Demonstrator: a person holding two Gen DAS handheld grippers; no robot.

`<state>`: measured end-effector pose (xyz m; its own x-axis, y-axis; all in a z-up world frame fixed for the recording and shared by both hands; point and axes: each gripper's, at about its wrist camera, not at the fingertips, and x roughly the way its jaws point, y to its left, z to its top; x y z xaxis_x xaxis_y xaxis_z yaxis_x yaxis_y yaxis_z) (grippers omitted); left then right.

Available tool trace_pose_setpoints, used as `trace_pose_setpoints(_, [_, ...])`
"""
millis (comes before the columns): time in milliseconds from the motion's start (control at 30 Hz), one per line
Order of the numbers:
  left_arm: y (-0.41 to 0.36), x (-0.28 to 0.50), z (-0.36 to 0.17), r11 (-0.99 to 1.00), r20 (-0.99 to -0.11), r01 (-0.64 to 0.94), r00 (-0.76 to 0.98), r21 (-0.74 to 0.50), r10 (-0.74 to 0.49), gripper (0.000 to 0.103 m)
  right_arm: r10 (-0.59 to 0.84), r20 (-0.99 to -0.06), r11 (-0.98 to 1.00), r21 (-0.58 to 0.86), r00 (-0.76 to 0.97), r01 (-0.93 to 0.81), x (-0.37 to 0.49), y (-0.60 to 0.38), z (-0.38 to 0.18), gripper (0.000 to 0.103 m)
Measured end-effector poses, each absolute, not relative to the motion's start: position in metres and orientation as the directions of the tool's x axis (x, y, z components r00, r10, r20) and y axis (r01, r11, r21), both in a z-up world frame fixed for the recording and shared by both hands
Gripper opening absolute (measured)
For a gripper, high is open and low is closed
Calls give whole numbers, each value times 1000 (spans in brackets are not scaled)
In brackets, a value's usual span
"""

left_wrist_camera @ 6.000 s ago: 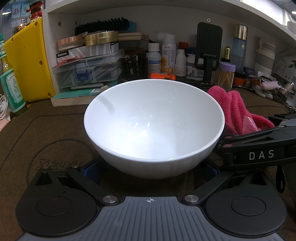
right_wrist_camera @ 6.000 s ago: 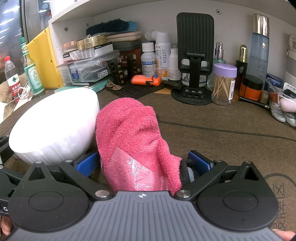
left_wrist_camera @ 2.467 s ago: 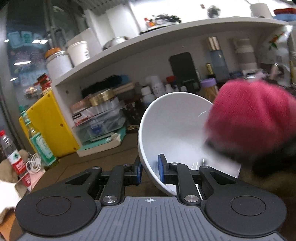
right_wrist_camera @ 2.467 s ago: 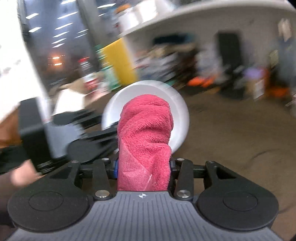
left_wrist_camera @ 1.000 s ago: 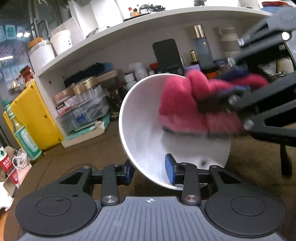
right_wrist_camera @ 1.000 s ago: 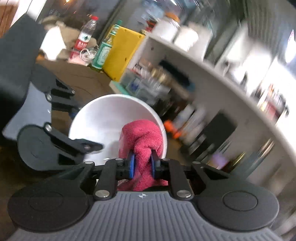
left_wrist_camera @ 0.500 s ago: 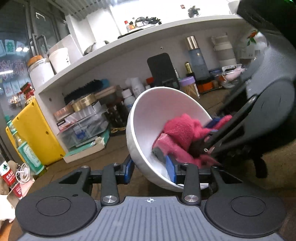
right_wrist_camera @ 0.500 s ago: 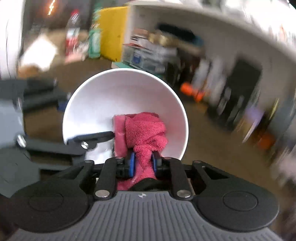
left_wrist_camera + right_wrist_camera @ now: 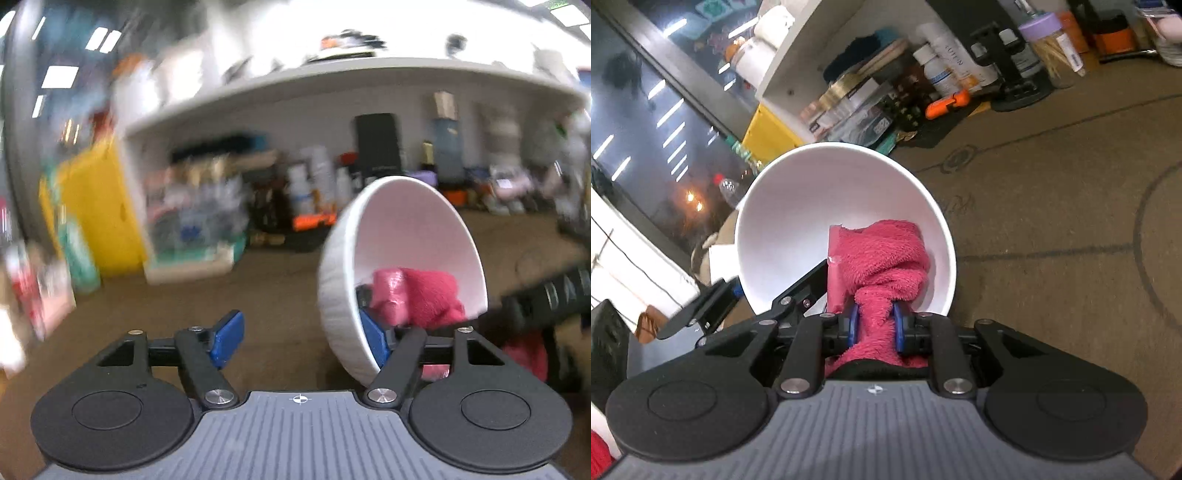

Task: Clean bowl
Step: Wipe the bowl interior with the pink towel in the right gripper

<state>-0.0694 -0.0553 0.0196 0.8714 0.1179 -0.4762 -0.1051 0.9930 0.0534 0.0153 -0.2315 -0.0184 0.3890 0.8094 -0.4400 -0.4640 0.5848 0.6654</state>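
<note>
The white bowl (image 9: 402, 236) is tilted on its side with its opening toward the right gripper; it also shows in the right wrist view (image 9: 827, 206). My right gripper (image 9: 874, 325) is shut on the pink cloth (image 9: 886, 258), which is pressed inside the bowl (image 9: 417, 295). My left gripper (image 9: 301, 334) is open wide. Its right fingertip (image 9: 373, 338) sits just inside the bowl's lower rim; its left fingertip (image 9: 226, 334) is well clear of the bowl's outside.
A brown mat (image 9: 1052, 206) covers the table. At the back, a shelf holds bottles (image 9: 942, 62), a black phone stand (image 9: 1004, 62), a toothpick jar (image 9: 1052, 55) and plastic boxes (image 9: 857, 107). A yellow bin (image 9: 99, 210) stands at the left.
My left gripper has opened: its fingers were clamped on the bowl's rim and now stand far apart. The left view has swung and is blurred. The cloth stays inside the bowl.
</note>
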Motion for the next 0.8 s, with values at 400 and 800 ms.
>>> trace_pose_setpoints(400, [-75, -64, 13, 981, -558, 98, 830, 165, 11, 28, 710, -441, 693, 578, 549, -431, -1, -242, -3, 18])
trace_pose_setpoints(800, [-84, -67, 13, 925, -554, 198, 832, 324, 16, 35, 768, -308, 639, 294, 562, -711, -26, -218, 48, 17])
